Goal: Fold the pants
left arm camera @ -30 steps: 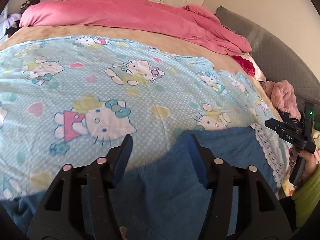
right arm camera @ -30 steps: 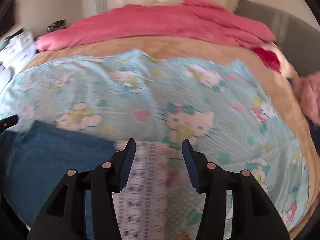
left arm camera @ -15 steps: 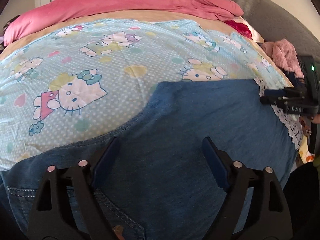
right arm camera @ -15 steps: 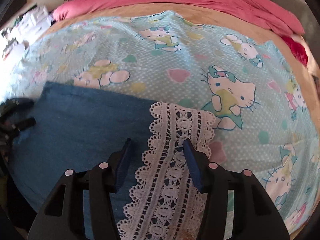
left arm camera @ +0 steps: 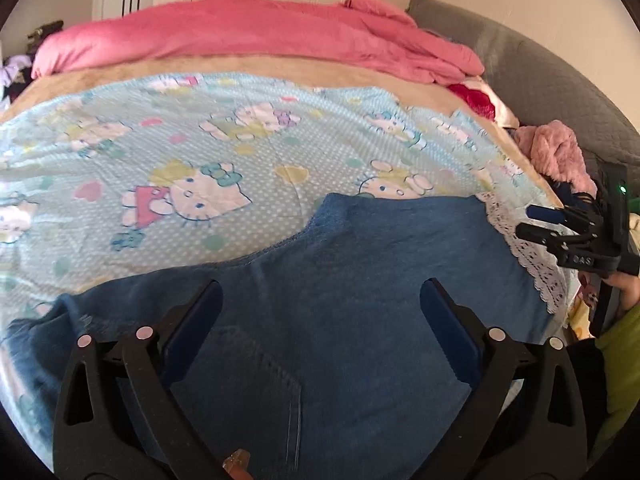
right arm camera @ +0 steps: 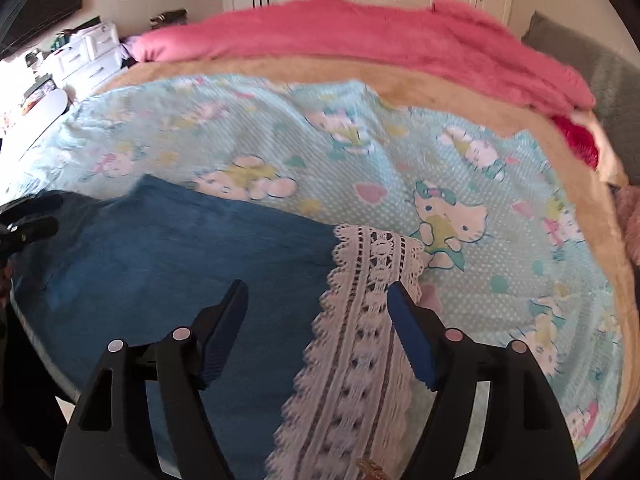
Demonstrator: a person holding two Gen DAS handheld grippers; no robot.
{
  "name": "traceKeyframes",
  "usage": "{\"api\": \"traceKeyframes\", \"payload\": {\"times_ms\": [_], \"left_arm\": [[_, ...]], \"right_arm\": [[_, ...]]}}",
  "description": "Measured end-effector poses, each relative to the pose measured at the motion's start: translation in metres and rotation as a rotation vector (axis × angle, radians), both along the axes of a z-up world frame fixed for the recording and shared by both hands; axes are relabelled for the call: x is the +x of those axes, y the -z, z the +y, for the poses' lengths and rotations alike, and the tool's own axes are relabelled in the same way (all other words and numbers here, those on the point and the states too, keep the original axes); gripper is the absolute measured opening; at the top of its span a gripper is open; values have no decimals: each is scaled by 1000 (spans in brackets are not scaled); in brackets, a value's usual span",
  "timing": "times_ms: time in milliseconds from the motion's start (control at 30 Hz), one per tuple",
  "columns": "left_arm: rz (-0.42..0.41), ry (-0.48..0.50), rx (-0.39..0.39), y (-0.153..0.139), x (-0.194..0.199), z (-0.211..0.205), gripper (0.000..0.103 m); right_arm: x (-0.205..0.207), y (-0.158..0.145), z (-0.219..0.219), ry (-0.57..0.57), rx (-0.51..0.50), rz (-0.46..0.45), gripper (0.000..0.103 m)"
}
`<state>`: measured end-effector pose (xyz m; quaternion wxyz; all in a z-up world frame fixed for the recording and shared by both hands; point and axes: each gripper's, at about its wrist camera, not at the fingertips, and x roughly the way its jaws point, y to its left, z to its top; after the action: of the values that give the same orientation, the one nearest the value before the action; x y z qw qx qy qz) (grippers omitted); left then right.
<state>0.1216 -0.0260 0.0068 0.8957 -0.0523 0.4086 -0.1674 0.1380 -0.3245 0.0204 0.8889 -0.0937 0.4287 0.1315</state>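
Blue denim pants lie flat on the cartoon-cat bedsheet near the bed's front edge; they also show in the right wrist view. A white lace hem trims the leg end. My left gripper is wide open and empty above the denim. My right gripper is open and empty above the lace hem and the denim edge. It also shows at the right of the left wrist view.
A pink duvet is bunched across the far side of the bed. A grey headboard and a fluffy pink garment are at the right. White drawers stand beyond the bed's left side.
Both grippers pulled back and lifted, so more of the bed shows. The left gripper's jaws opened wider over the last second. The pants stay flat.
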Motion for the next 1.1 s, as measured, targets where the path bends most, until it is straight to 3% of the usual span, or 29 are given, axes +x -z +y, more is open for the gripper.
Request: {"api": "traceKeyframes", "payload": {"times_ms": [167,267,400,667,733,1100], "left_arm": [[-43,-18,23,-8,-26,7,93],[-29,-3,13,-5,-38,6,93],[-4,29,43,6,-48,-5,93],[111,9,87,40,-54,-2,93],[113,13,89,45,-55,2,93],[103,15,111,45,-56,0,93]], "right_arm": [[-42,-28,3,10,49,-78,71],[-58,-25,15,-22,66,6,84],[-77,0,48,-70,-111,85,83],[-70,48,1,103,-19,274,84],[-72,42,-10,118,67,266,82],[-72,51,-2,112,16,277,85]]}}
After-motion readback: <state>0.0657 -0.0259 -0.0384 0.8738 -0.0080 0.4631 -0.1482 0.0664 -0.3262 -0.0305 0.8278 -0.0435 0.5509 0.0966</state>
